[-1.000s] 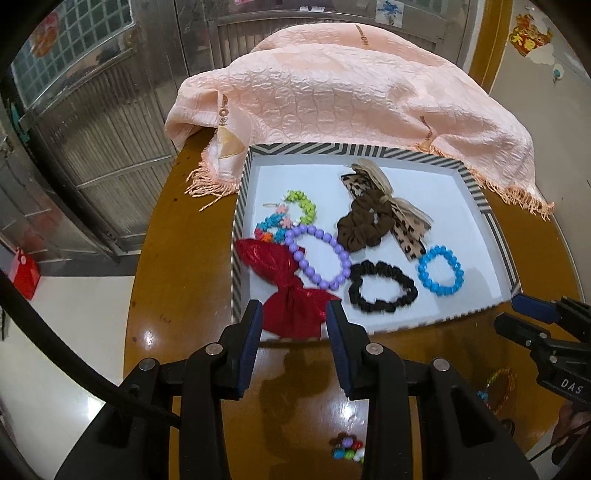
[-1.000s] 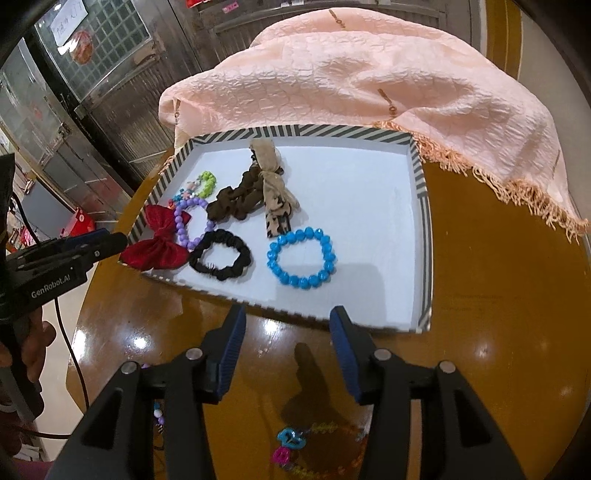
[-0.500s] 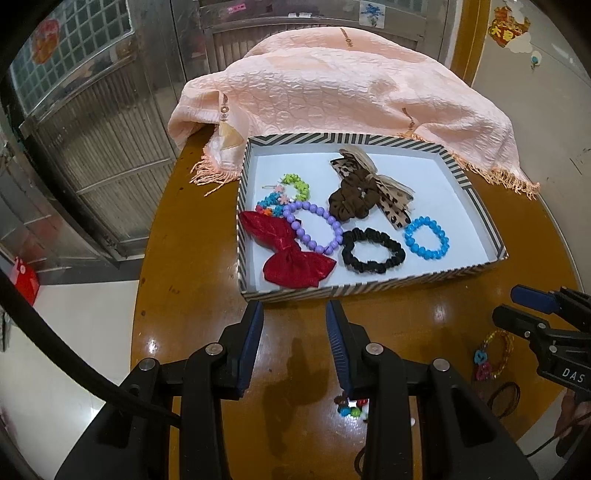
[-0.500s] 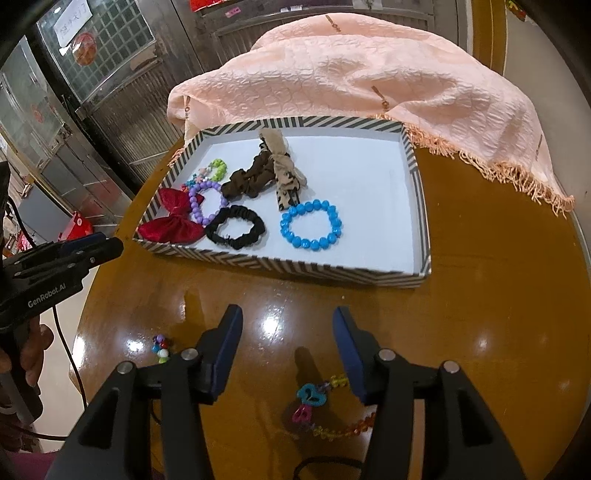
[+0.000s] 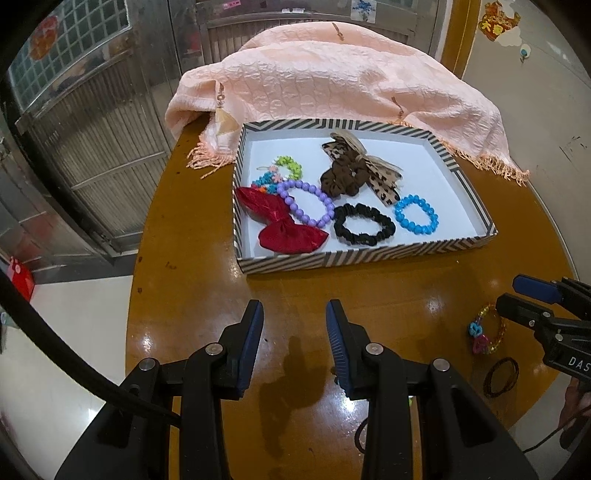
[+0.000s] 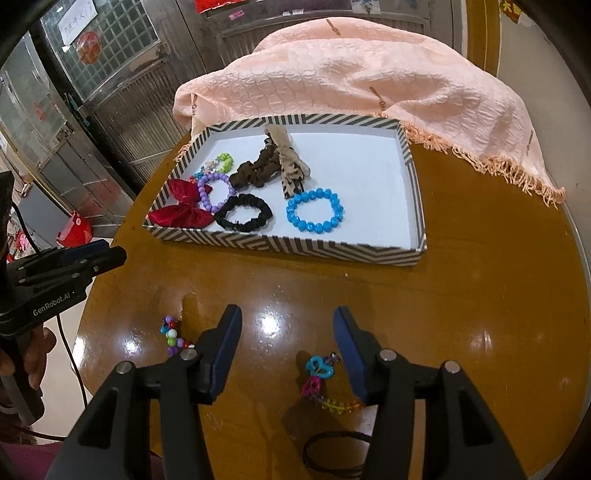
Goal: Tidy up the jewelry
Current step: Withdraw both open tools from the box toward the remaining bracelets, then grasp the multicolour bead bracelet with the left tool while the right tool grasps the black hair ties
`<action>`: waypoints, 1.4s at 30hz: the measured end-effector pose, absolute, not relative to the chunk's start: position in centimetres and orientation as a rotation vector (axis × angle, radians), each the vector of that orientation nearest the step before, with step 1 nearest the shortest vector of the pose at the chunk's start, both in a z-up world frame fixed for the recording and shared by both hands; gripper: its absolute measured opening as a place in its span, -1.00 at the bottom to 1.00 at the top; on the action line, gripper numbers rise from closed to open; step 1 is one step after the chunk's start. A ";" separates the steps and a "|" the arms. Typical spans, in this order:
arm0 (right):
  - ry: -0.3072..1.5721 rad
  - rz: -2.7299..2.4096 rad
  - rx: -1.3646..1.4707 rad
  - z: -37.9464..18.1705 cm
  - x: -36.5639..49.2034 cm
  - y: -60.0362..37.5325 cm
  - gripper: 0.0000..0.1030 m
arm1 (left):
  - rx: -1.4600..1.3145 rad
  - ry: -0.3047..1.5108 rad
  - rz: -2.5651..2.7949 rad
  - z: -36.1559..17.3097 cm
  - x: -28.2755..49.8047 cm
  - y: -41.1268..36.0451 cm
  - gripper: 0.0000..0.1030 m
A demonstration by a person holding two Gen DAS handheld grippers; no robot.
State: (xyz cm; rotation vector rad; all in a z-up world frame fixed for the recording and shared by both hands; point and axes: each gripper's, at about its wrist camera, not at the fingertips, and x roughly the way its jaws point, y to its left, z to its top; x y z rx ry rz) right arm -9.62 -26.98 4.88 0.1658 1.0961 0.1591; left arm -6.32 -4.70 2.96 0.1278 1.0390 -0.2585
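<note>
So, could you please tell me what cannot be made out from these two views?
- Black hair tie, right wrist view: cut off by the bottom edge and the right gripper.
- Multicolour bead bracelet, right wrist view: partly behind the left finger.
- Wall stickers, left wrist view: too small to read.

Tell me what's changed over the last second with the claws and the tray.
Both claws, left claw and right claw, pulled back from the striped tray, open and empty throughout. That brought the charm bracelet and the loose bead bracelet on the table further into view. The tray's contents stayed put.
</note>
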 end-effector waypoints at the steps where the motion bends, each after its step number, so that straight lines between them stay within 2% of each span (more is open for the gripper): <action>1: 1.098 0.155 0.165 4.8 -9.8 -27.1 0.05 | 0.122 1.044 -0.263 2.9 -6.4 -4.7 -0.44; 25: 1.198 0.103 0.094 0.7 -14.7 -29.5 0.05 | -0.012 1.291 -0.413 -3.1 -8.0 -4.5 -0.43; 42: 1.209 0.231 0.041 0.3 -13.8 -27.1 0.05 | -0.052 1.336 -0.420 -3.6 -7.9 -4.9 -0.35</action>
